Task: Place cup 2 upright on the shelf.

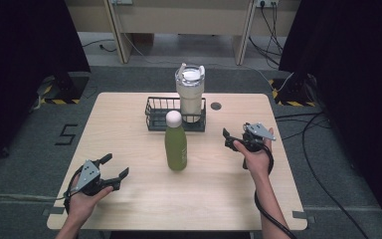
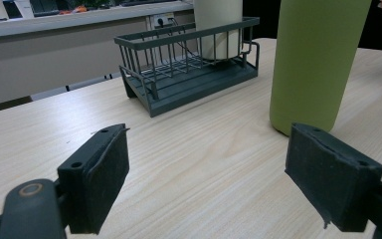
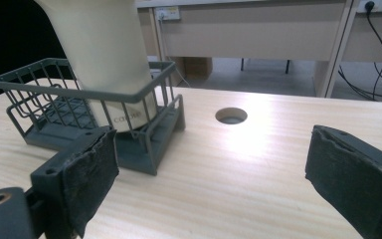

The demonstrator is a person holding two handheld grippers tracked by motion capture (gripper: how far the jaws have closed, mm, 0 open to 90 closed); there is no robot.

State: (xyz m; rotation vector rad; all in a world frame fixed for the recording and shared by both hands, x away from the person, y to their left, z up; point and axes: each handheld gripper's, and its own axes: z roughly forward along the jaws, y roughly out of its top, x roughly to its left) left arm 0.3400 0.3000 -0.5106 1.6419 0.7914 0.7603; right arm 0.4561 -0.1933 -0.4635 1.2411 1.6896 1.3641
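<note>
High view showed the green bottle [image 1: 175, 143] upright mid-surface [image 1: 129, 204], just before the wire basket [image 1: 155, 119] holding a cream tumbler [image 1: 189, 92]. The left hand-held gripper [image 1: 116, 166] and right hand-held gripper [image 1: 227, 140] flanked it, both spread and empty.

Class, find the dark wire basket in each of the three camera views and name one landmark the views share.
High view: the wire basket sits at the table's far middle, behind the green bottle.
Left gripper view: the basket is upper centre, left of the green bottle.
Right gripper view: the basket is at left, above the left jaw.
Shared landmark: the cream tumbler standing in the basket.
</note>
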